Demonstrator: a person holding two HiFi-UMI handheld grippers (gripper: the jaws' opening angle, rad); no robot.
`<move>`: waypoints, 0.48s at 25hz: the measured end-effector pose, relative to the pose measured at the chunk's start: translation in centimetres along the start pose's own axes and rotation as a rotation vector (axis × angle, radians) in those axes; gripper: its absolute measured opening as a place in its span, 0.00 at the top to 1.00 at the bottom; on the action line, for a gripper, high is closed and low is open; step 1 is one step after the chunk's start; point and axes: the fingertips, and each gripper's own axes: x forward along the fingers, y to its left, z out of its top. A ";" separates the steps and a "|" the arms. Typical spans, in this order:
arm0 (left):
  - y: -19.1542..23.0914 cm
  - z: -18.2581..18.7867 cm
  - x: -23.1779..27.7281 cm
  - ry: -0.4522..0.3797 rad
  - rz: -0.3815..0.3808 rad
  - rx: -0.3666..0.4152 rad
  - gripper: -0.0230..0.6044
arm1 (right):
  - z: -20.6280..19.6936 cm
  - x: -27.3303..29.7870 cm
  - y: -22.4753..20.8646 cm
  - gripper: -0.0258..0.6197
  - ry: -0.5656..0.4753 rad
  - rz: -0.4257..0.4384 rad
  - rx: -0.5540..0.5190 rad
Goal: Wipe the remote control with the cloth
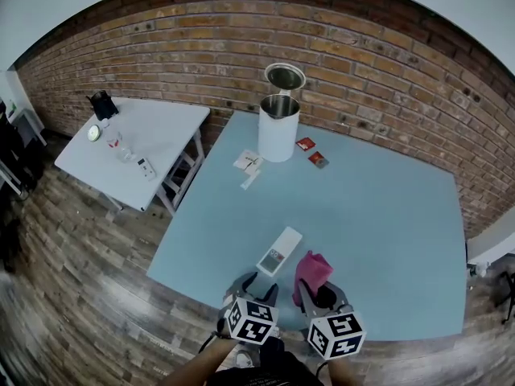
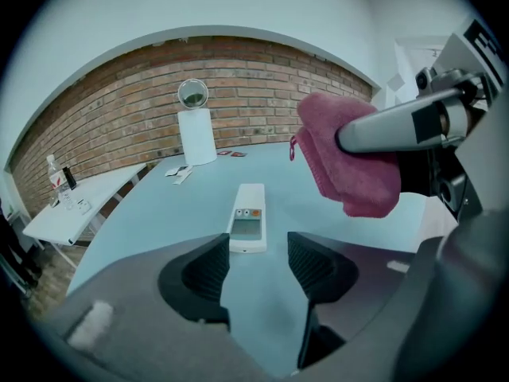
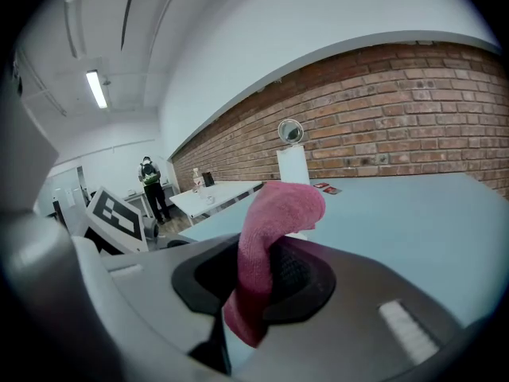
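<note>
Left gripper (image 2: 258, 263), spread and empty, tilts down at the remote control (image 2: 247, 228); right gripper (image 1: 315, 294) pinches the cloth (image 3: 270, 229), which partly covers its pads (image 3: 302, 281). Forearms (image 1: 195, 367) are cut off at the bottom edge.

A pink cloth (image 3: 274, 221) is clamped between the jaws of the right gripper (image 3: 254, 281), with its top folded over to the right. Beyond it a blue table (image 3: 398, 205) is seen, and a white bin (image 3: 293, 165) stands at the brick wall (image 3: 398, 110).
</note>
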 end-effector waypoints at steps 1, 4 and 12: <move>0.2 0.1 0.7 0.012 0.001 0.001 0.54 | 0.3 0.5 -0.5 0.84 0.002 0.004 0.000; 1.0 0.1 2.7 0.061 0.004 0.010 0.45 | 1.3 1.8 -1.7 0.84 0.014 0.022 0.002; 1.2 -1.9 6.1 0.208 -0.042 0.005 0.35 | 3.0 5.6 -3.1 0.84 0.054 0.132 -0.006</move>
